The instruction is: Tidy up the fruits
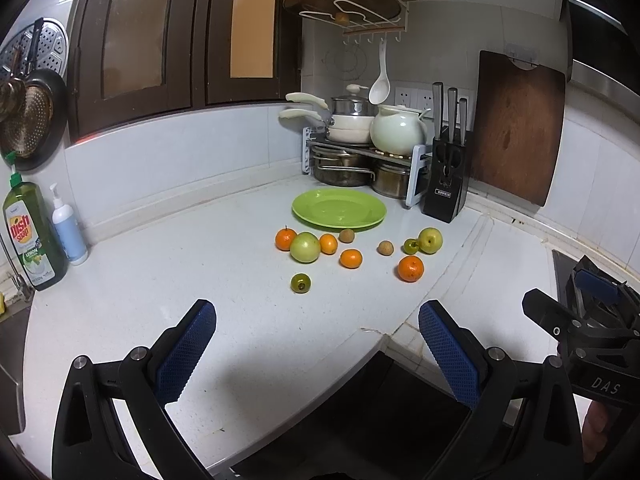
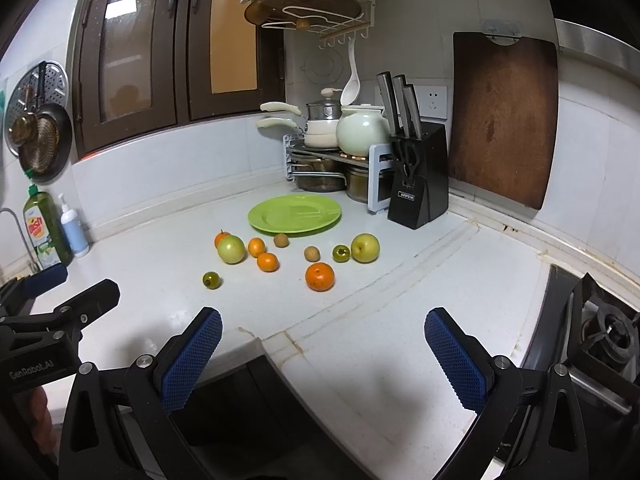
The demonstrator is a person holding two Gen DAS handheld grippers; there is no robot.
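Observation:
An empty green plate [image 1: 339, 209] [image 2: 295, 214] lies on the white counter [image 1: 200, 272]. In front of it lie several loose fruits: oranges such as the biggest one [image 1: 411, 268] [image 2: 319, 276], two green apples [image 1: 305, 247] [image 1: 430, 240] [image 2: 365, 247], two small dark green fruits [image 1: 301, 283] [image 2: 211, 280] and two small brown ones [image 1: 385, 248] [image 2: 311, 253]. My left gripper [image 1: 318, 314] is open and empty, well short of the fruits. My right gripper [image 2: 323, 322] is open and empty too, near the counter's front edge.
A pot rack [image 1: 360, 152], a black knife block [image 1: 448, 178] and a wooden cutting board [image 1: 518, 124] stand at the back. Dish soap [image 1: 32, 232] and a pump bottle [image 1: 69, 226] stand at the left. A gas stove [image 2: 600, 328] is at the right.

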